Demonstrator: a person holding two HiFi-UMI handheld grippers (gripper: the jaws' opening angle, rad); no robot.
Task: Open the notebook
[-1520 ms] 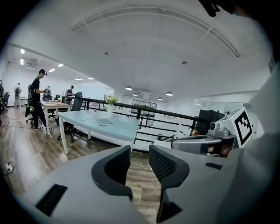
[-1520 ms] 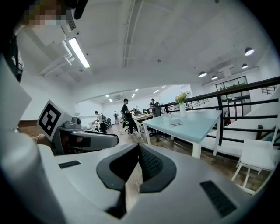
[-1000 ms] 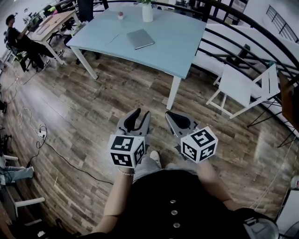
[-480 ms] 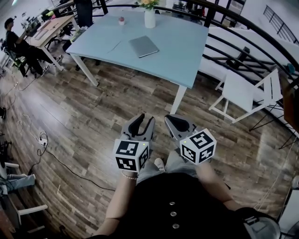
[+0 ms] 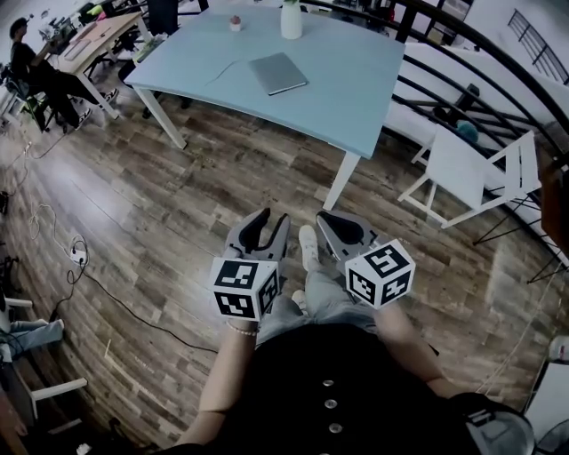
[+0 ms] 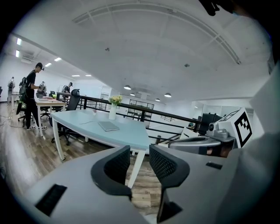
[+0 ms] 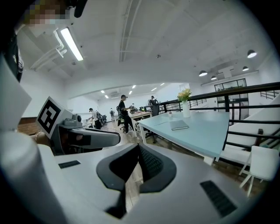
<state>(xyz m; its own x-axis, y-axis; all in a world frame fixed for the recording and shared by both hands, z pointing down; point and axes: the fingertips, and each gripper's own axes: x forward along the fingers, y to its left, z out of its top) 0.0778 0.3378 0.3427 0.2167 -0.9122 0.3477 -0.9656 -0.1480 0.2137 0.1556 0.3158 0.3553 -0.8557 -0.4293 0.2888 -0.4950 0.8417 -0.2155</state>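
The notebook (image 5: 278, 73) lies closed on the far blue table (image 5: 373, 98), well apart from both grippers. The left gripper (image 5: 271, 217) has its jaws apart and empty; the right gripper (image 5: 325, 217) has its jaws together, holding nothing.

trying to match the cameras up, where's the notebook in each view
Head view: the notebook lies top centre on the blue table.
Left gripper view: notebook left of centre, mid-height.
Right gripper view: notebook right of centre, mid-height.
Shared landmark: the white vase just beyond it.
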